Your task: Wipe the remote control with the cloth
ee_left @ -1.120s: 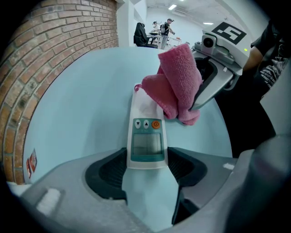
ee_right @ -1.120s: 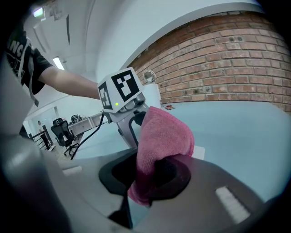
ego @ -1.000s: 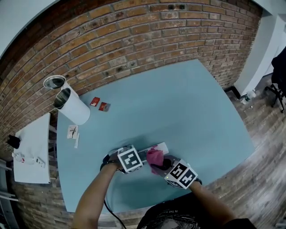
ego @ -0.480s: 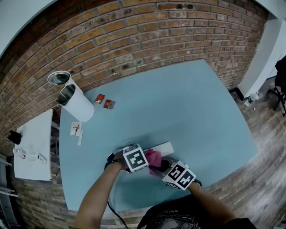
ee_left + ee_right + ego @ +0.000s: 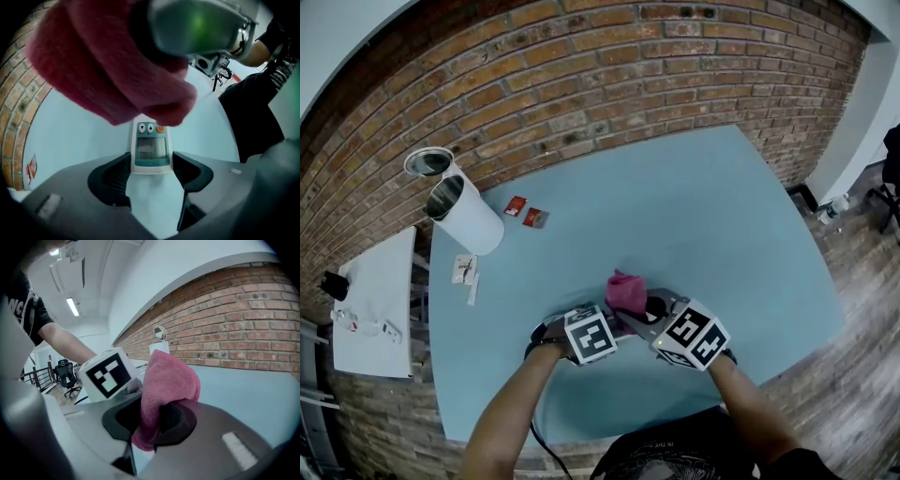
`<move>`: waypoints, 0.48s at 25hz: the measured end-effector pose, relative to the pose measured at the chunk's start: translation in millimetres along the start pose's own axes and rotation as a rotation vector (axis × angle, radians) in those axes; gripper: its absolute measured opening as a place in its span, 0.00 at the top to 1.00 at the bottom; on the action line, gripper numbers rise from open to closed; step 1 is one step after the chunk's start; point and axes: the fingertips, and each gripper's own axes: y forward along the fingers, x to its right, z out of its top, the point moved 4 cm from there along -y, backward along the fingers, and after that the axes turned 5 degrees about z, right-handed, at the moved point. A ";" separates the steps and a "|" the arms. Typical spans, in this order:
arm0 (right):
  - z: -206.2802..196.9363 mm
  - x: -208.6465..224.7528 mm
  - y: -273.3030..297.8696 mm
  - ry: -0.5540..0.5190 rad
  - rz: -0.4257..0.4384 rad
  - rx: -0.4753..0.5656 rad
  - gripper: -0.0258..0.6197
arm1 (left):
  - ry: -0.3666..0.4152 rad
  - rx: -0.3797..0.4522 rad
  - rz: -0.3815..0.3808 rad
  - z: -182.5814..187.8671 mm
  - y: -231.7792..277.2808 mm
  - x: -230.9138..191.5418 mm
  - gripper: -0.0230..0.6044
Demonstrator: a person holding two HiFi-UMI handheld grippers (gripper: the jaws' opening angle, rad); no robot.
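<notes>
The white remote control (image 5: 151,149), with a small screen and an orange button, lies on the blue table (image 5: 703,216). My left gripper (image 5: 151,165) points steeply down and is shut on the remote's near end, a pad against each side. My right gripper (image 5: 150,420) is shut on a pink cloth (image 5: 168,376), which it holds bunched in the air just above the remote's far end. In the head view the cloth (image 5: 625,291) and the right gripper (image 5: 645,311) sit beside the left gripper (image 5: 606,326) and hide the remote.
Two white cylinders with metal insides (image 5: 467,221) stand at the table's far left. Two small red packets (image 5: 526,212) and paper slips (image 5: 466,271) lie near them. A white side table (image 5: 367,309) is at the left, a brick wall (image 5: 609,84) behind.
My right gripper has lifted the pink cloth up off the remote and carried it away from me. The left gripper has stayed on the remote.
</notes>
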 end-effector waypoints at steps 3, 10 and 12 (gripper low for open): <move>11.9 18.8 8.3 -0.023 -0.028 0.011 0.86 | 0.001 -0.011 -0.007 -1.7 0.6 2.0 0.51; -0.2 36.1 47.9 -0.017 0.027 -0.046 0.86 | 0.001 -0.021 -0.016 -1.4 1.4 2.2 0.51; -8.1 33.6 61.4 -0.033 0.066 -0.085 0.86 | 0.001 -0.025 -0.015 -1.6 1.3 2.5 0.51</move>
